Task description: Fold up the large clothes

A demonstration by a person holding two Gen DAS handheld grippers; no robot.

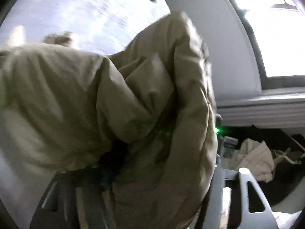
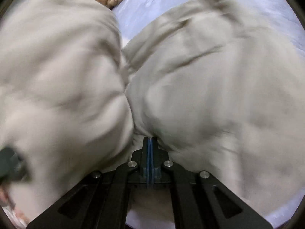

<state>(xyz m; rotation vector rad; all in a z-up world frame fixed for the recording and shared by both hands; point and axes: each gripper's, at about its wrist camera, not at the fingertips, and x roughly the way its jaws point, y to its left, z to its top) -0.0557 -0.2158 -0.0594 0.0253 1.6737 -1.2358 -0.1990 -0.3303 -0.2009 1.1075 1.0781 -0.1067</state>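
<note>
- Right wrist view first: the beige garment (image 2: 190, 87) fills nearly everything, heaped in two puffy lobes that meet in a deep crease just ahead of my right gripper (image 2: 150, 141), lying on the pale blue bed sheet (image 2: 152, 2).
- By its look I judge it soft, thick and limp, a padded or heavy-woven piece. It will sag and drag rather than hold a line, and its bulk will want both tools.
- It does not look slippery, yet a thick bunch can creep out of a narrow pinch. I would take hold at a seam or hem edge, not at a fat fold.
- My right gripper's jaws are pressed together, blue pads touching, with cloth gathered at their tips. I judge a thin fold is pinched there.
- Left wrist view: the same garment (image 1: 95, 95) hangs draped over my left gripper (image 1: 122, 173), hiding most of it.
- Its jaws stand apart, one grey finger (image 1: 253, 194) bare at the right. Whether the cloth is merely lying over them I cannot tell.
- A laundry basket (image 1: 286, 152) with other clothes sits beyond, by the window wall.
</note>
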